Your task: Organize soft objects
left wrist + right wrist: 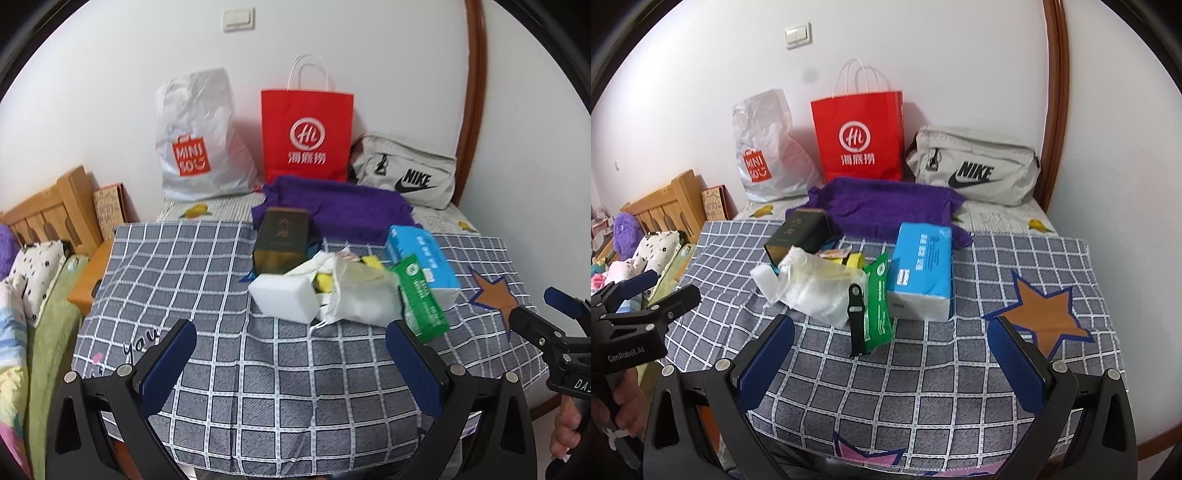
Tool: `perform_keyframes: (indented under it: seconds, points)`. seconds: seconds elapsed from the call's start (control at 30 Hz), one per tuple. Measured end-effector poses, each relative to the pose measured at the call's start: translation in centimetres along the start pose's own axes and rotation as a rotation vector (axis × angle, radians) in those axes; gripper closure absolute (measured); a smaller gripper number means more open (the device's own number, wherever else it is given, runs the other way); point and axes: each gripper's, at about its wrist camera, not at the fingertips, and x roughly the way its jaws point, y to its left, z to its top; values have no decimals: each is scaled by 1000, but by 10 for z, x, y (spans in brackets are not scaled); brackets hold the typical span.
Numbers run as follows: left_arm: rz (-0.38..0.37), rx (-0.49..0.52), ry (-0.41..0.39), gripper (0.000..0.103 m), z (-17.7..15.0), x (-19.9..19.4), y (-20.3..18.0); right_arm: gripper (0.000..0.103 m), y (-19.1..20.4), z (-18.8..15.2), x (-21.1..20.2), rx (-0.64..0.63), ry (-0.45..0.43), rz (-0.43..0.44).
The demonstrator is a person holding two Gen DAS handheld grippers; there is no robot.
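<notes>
A pile lies mid-table on the checked cloth: a white sponge block, a crumpled clear plastic bag, yellow sponges, a green wipes pack, a blue tissue pack, a dark box and a black strap. A purple towel lies behind them. My left gripper is open and empty, just short of the pile. My right gripper is open and empty, near the strap and wipes pack.
Against the wall stand a white Miniso bag, a red paper bag and a grey Nike bag. A wooden headboard and bedding lie left. The other gripper shows at right.
</notes>
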Motion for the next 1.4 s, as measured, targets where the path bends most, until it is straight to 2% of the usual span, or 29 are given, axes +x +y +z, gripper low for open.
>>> perform_keyframes:
  seconds: [0.37, 0.63, 0.77, 1.0, 1.1, 1.23, 1.27, 1.33, 1.4]
  points:
    - [-40, 14, 48, 0, -9, 45, 10, 0, 1, -11, 52, -32, 81, -26]
    - [-100, -43, 98, 1, -1, 90, 36, 1, -1, -10, 82, -24, 117, -12]
    - [-124, -20, 104, 1, 5, 112, 38, 1, -5, -10, 96, -8, 150, 15]
    - [-154, 15, 123, 1, 16, 143, 34, 1, -12, -9, 121, 11, 194, 2]
    - [-152, 39, 143, 1, 16, 159, 32, 1, -15, -8, 127, 15, 195, 8]
    - [-193, 39, 148, 1, 16, 170, 31, 1, -17, -5, 132, 17, 184, 35]
    - [-202, 41, 146, 2, 16, 172, 30, 2, -17, -5, 135, 21, 187, 44]
    - [-208, 47, 149, 13, 17, 176, 28, 7, -19, -4, 142, 36, 198, 64]
    - [-213, 45, 152, 15, 15, 178, 27, 13, -21, -5, 148, 54, 213, 90]
